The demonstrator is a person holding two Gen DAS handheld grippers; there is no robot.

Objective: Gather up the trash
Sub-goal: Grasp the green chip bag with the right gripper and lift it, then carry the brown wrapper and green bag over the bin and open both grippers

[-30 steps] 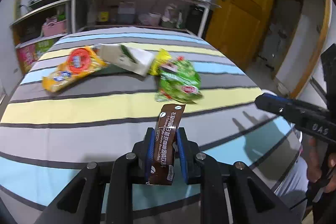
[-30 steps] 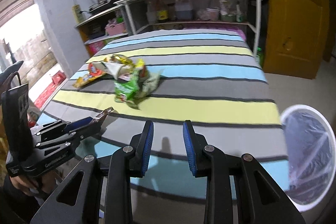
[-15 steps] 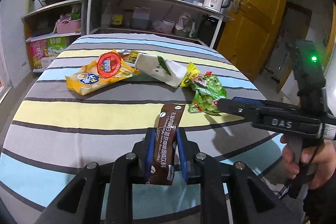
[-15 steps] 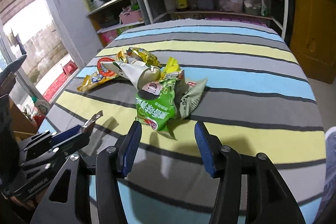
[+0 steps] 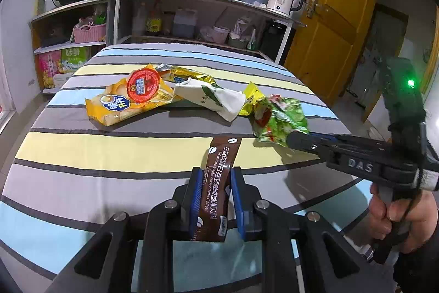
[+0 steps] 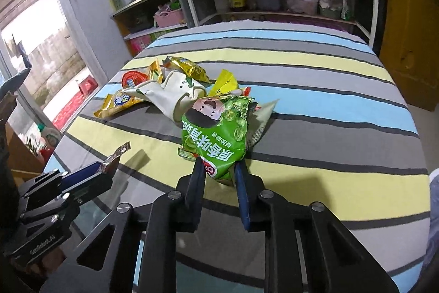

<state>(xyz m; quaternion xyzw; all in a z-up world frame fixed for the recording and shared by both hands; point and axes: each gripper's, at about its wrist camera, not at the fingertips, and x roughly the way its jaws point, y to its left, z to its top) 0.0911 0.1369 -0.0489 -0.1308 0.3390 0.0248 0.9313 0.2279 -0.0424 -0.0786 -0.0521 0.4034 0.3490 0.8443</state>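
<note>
A glossy brown foil sachet (image 5: 215, 188) is held between matt black plastic jaws with blue pads (image 5: 195, 197). Just ahead of the other jaws, a shiny green plastic packet (image 6: 219, 139) is seen on a striped woven cloth (image 6: 315, 89).

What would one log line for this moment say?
left gripper: shut on coffee packet | right gripper: fingers around green snack bag | remaining wrappers: on striped table
</note>
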